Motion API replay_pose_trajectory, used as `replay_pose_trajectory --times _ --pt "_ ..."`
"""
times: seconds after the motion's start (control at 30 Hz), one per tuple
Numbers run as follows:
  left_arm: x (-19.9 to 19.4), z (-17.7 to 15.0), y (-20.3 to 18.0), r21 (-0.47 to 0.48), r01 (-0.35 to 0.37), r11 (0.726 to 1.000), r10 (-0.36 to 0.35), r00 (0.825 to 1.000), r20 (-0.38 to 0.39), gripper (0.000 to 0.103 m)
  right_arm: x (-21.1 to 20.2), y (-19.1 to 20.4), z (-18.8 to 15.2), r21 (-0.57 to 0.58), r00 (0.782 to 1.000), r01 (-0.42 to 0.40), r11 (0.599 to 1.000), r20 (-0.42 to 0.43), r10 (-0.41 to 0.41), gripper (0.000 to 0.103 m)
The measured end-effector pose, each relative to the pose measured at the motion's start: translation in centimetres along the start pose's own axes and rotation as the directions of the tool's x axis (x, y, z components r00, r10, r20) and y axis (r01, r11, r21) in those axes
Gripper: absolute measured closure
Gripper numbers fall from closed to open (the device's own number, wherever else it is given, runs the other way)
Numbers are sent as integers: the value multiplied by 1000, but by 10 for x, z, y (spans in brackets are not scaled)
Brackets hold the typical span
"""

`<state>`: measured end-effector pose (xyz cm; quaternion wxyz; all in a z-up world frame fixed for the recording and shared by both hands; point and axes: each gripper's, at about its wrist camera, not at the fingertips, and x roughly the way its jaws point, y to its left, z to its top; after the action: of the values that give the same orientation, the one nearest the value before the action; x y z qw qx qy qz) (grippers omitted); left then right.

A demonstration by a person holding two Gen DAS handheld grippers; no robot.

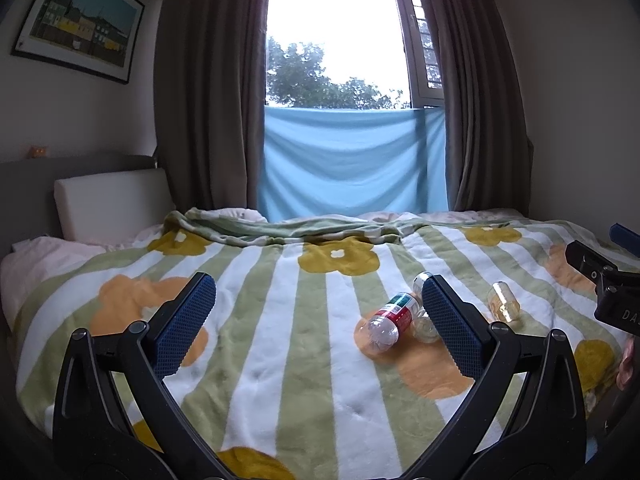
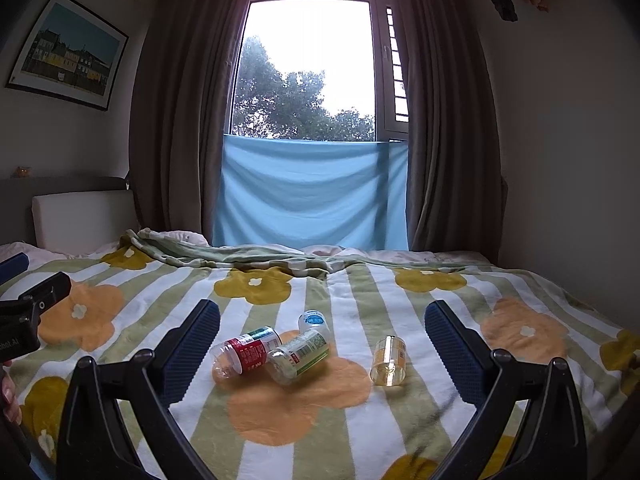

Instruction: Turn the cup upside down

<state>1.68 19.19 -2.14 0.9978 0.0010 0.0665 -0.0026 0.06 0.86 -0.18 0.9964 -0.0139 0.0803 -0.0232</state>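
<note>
On the striped flower blanket, a small clear cup stands just right of two empty plastic bottles lying touching each other. Right gripper hovers near side, jaws wide apart, holding nothing. Left gripper likewise spread apart, empty, left of the cup.

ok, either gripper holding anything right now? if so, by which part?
Nothing is held. The left gripper and right gripper are both open and empty above the blanket. The cup lies untouched on it, beside the bottles.
</note>
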Motion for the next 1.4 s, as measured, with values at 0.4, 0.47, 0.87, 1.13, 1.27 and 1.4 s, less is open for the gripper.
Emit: replay_pose_trajectory --times 0.4,0.47,0.87,1.13,1.27,1.4 --pt "-3 1 -4 4 -7 1000 7 1000 12 0 4 1 -4 5 1000 2 1000 -13 -1 1" --pt "-3 1 -3 4 -7 1000 7 1000 12 0 4 1 -3 5 1000 2 1000 -11 -2 1" --pt "-4 -1 0 2 4 1000 -4 1000 15 0 4 2 -3 2 1000 6 1000 -9 -6 1" --pt "-5 -2 -1 -2 4 1000 -4 1000 19 0 1 -1 -2 12 1000 16 1000 -3 -16 1" --pt "-5 -2 0 -2 9 1000 -9 1000 17 0 1 -1 -2 12 1000 17 1000 -6 -17 1" --pt "-5 -2 -2 -2 17 1000 -17 1000 10 0 0 -4 -3 19 1000 15 1000 -11 -15 1"
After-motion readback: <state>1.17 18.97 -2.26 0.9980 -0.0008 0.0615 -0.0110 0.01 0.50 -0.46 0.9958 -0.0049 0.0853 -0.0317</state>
